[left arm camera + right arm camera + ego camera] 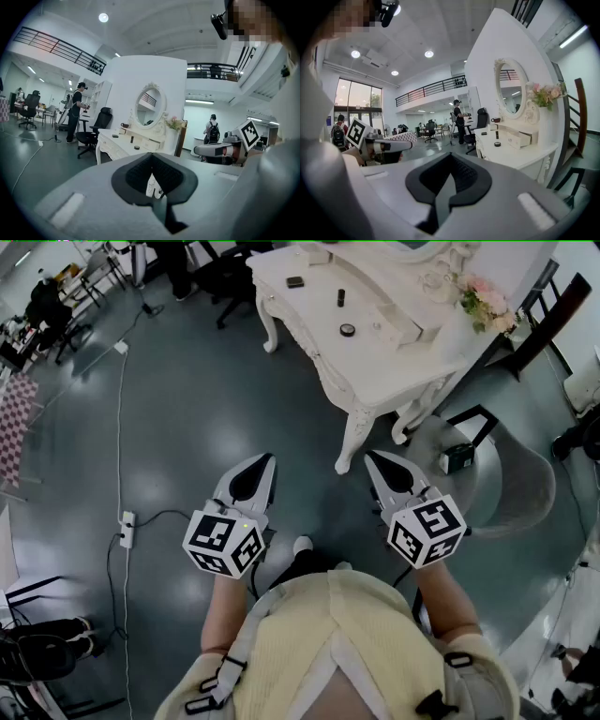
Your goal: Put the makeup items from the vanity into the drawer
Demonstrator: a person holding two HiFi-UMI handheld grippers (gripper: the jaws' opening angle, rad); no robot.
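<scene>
A white vanity [394, 371] stands ahead of me, at the top of the head view. On its top lie a flat dark compact [294, 282], an upright dark tube [341, 297] and a small round jar [348, 330]. A small drawer [520, 138] on the vanity top stands pulled out. The left gripper [265, 461] and the right gripper [372, 457] hang side by side over the floor, well short of the vanity. Both are shut with nothing between the jaws. The left gripper view shows the same tube [131, 139] and jar [136, 147] far off.
An oval mirror [151, 107] and pink flowers [487, 304] stand at the vanity's back. A black-framed chair [469, 442] is beside its right legs. A power strip [127, 529] with cables lies on the floor at left. A black office chair [93, 131] and people are farther off.
</scene>
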